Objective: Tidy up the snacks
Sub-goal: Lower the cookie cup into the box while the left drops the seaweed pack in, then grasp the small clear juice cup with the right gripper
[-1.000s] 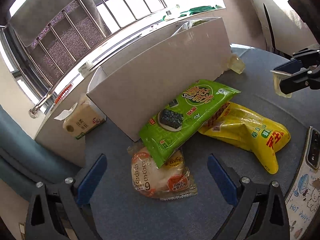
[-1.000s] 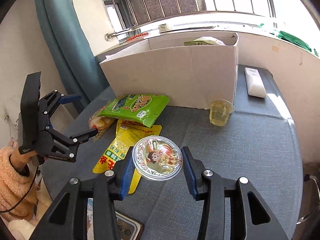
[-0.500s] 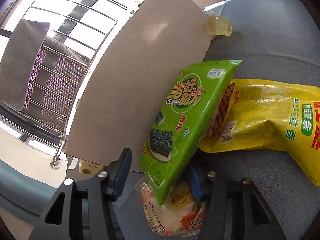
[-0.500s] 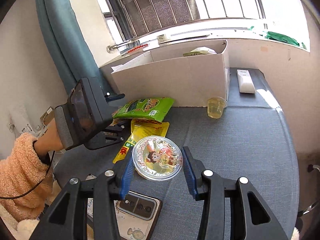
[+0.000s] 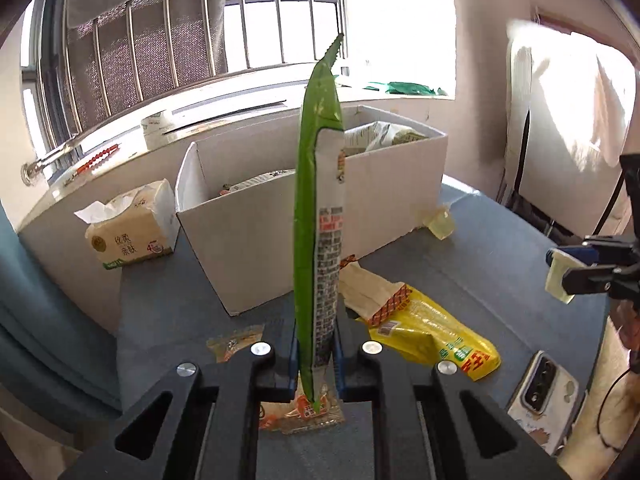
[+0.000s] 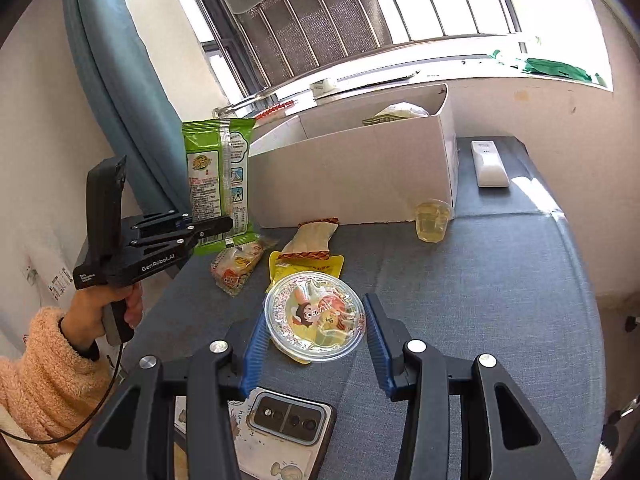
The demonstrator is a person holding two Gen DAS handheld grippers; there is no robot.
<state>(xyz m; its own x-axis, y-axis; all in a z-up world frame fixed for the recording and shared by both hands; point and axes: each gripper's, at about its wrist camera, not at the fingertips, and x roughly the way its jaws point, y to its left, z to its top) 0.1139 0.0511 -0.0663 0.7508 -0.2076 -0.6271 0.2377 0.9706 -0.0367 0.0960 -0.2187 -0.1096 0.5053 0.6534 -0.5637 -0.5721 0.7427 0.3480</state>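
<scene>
My left gripper point(image 5: 316, 356) is shut on a green seaweed snack bag point(image 5: 318, 216) and holds it upright above the table; the bag also shows in the right wrist view point(image 6: 218, 176), with the left gripper point(image 6: 224, 226) at its lower edge. My right gripper point(image 6: 314, 340) is shut on a round jelly cup point(image 6: 315, 316) with a cartoon lid. A white cardboard box point(image 5: 256, 232) with snacks inside stands behind. A yellow bag point(image 5: 436, 340), a clear bread packet point(image 6: 236, 264) and a small jelly cup point(image 6: 431, 222) lie on the grey table.
A tissue pack point(image 5: 130, 228) sits left of the box. A phone point(image 6: 290, 420) lies near the table's front edge. A white remote point(image 6: 489, 164) lies right of the box point(image 6: 352, 176). A blue curtain point(image 6: 116, 80) hangs at the left.
My left gripper has shut on the green bag and lifted it upright off the pile. The right gripper has kept holding the jelly cup, almost still.
</scene>
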